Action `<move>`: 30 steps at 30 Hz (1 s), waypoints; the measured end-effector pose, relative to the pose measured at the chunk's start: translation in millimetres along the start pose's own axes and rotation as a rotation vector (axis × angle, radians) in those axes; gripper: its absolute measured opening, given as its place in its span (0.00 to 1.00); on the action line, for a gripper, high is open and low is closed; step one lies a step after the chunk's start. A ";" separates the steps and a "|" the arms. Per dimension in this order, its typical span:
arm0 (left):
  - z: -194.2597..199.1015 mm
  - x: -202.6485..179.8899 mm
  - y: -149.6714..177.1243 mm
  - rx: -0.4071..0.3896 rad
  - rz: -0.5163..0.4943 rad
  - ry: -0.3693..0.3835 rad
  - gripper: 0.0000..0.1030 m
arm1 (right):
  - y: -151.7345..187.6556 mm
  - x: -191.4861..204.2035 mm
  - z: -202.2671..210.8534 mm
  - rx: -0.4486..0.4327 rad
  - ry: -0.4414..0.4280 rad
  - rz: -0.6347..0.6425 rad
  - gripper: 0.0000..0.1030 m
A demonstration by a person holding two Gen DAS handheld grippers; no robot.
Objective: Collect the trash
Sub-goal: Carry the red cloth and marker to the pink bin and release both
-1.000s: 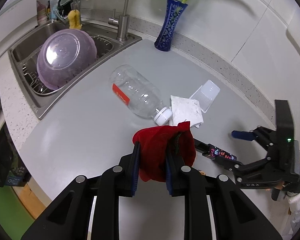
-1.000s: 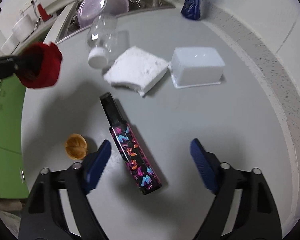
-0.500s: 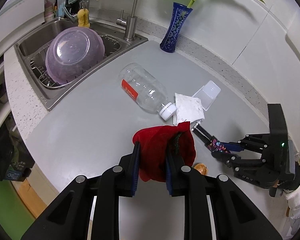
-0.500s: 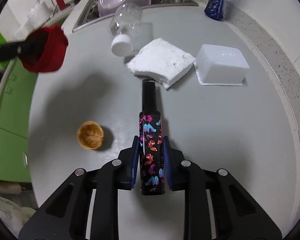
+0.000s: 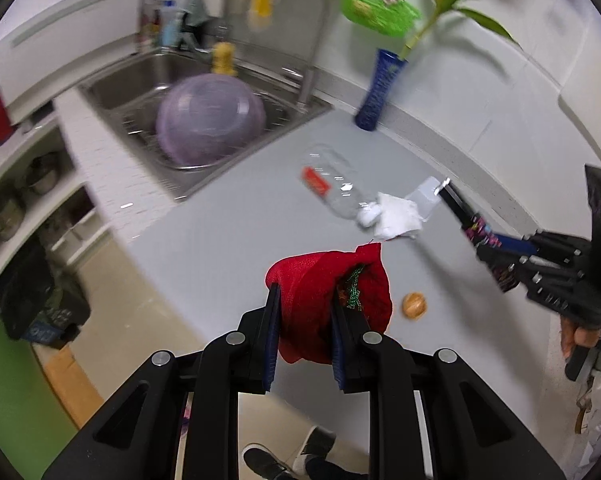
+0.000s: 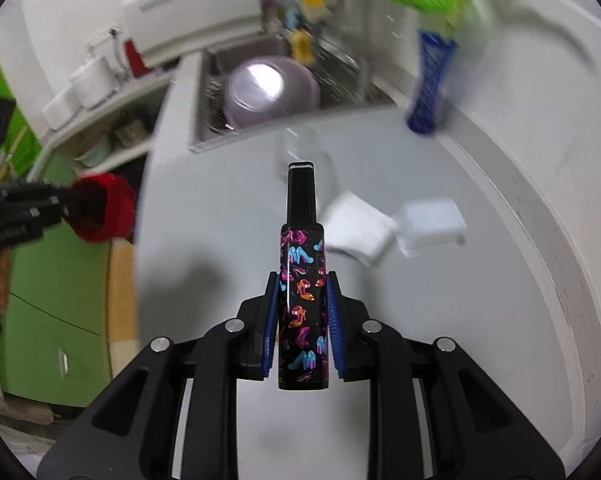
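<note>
My left gripper (image 5: pixel 305 300) is shut on a red cloth pouch (image 5: pixel 320 280) and holds it above the grey counter's front edge. My right gripper (image 6: pixel 302 292) is shut on a black patterned tube (image 6: pixel 302 280) and holds it lifted off the counter; it also shows in the left wrist view (image 5: pixel 466 220). On the counter lie a clear plastic bottle (image 5: pixel 332 188), a white crumpled tissue (image 5: pixel 396 220), a white plastic box (image 6: pixel 430 224) and a walnut shell (image 5: pixel 412 305).
A steel sink (image 5: pixel 148 76) with a purple bowl (image 5: pixel 208 120) is at the back left. A blue vase (image 5: pixel 378 92) with a green plant stands by the wall. Green cabinets (image 6: pixel 40 300) and the floor lie beyond the counter's edge.
My right gripper has lifted the patterned tube off the counter and raised it. My left gripper has pulled back and up with the red pouch. Both views are blurred by motion.
</note>
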State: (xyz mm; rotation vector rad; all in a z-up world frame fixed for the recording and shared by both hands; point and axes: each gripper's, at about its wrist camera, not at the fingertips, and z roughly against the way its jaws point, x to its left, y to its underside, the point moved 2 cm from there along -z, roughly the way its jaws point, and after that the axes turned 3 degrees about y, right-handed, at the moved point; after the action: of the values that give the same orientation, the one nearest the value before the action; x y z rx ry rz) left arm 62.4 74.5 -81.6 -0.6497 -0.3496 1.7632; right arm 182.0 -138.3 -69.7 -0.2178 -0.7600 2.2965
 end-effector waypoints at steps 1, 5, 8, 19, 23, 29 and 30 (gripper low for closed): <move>8.9 7.7 5.6 -0.007 0.010 -0.011 0.21 | -7.3 16.0 4.2 -0.017 -0.017 0.018 0.22; 54.6 44.4 32.8 -0.041 0.058 -0.076 0.21 | -25.8 76.9 15.4 -0.055 -0.082 0.090 0.22; 95.0 77.4 60.8 -0.068 0.102 -0.134 0.21 | -40.8 141.0 19.5 -0.079 -0.141 0.165 0.22; 179.8 180.6 153.3 -0.116 0.307 -0.275 0.21 | -49.2 335.3 12.3 -0.060 -0.340 0.371 0.22; 164.1 214.6 181.7 -0.098 0.377 -0.285 0.21 | -36.0 379.5 -25.7 -0.002 -0.375 0.422 0.22; 73.2 284.6 245.1 -0.055 0.450 -0.281 0.21 | 4.5 420.4 -133.9 0.077 -0.363 0.478 0.22; 54.0 295.4 256.3 -0.052 0.459 -0.278 0.21 | 13.1 423.4 -151.1 0.082 -0.360 0.483 0.22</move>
State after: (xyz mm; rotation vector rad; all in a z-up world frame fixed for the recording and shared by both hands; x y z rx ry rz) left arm -224.2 286.8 -250.7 -0.5489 -0.4642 2.2999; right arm -86.3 206.4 -176.7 0.0631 -0.8583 2.8679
